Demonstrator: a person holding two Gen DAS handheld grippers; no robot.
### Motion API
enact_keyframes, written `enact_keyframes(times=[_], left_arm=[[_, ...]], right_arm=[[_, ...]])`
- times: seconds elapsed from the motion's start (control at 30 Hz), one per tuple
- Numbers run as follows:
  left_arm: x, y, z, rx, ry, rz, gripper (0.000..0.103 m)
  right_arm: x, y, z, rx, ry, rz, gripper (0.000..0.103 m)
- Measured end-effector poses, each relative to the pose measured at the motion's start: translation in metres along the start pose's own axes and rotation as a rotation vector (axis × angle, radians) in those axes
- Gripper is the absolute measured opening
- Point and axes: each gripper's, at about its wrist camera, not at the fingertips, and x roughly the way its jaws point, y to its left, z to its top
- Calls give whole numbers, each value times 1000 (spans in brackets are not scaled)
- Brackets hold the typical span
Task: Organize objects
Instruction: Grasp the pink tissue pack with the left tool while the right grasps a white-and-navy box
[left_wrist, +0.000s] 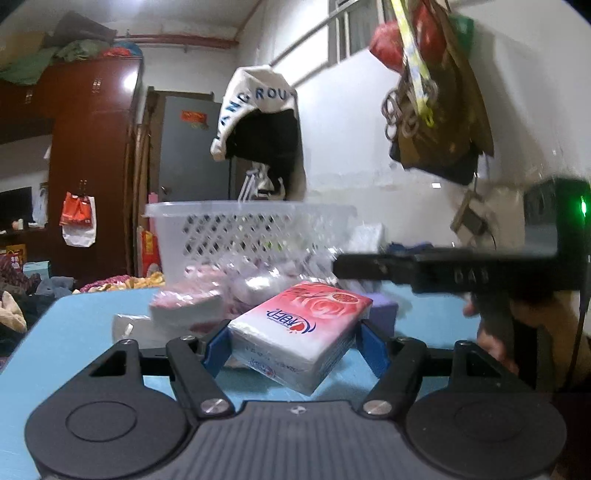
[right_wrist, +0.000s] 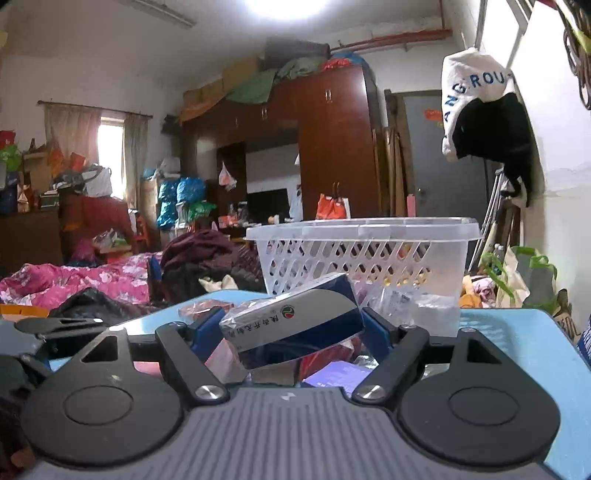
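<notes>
My left gripper (left_wrist: 294, 345) is shut on a pink rose-print tissue pack (left_wrist: 301, 328). The blue pads press its two sides and the pack sits tilted above the blue table (left_wrist: 74, 325). My right gripper (right_wrist: 291, 332) is shut on a dark blue and silver packet (right_wrist: 295, 321), which is also tilted between the blue pads. A clear plastic lattice basket (left_wrist: 251, 229) (right_wrist: 362, 251) stands on the table just beyond both held items. I cannot see inside the basket.
More pink-and-white tissue packs (left_wrist: 184, 306), a clear plastic bag (left_wrist: 266, 280) and a purple item (left_wrist: 384, 310) lie before the basket. A hand (left_wrist: 491, 339) holds the other tool at the right. A red packet (right_wrist: 207, 308) lies below the right gripper. Clothes hang on the wall.
</notes>
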Motion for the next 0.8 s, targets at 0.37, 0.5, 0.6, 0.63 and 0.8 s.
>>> enact_keyframes(times=[0.37, 0.5, 0.6, 0.63, 0.8], left_arm=[[-3, 11, 6, -28, -15, 24, 75], [-4, 10, 7, -30, -21, 24, 75], [-5, 12, 7, -34, -25, 29, 75], [-5, 13, 6, -35, -25, 30, 75], [-7, 16, 7, -44, -31, 35, 75]], right_arm=[[3, 0, -1, -6, -13, -10, 80], [3, -1, -2, -5, -19, -13, 80], [3, 0, -2, -6, -21, -14, 80], [3, -1, -3, -5, -27, -17, 80], [1, -1, -4, -3, -34, -20, 80]])
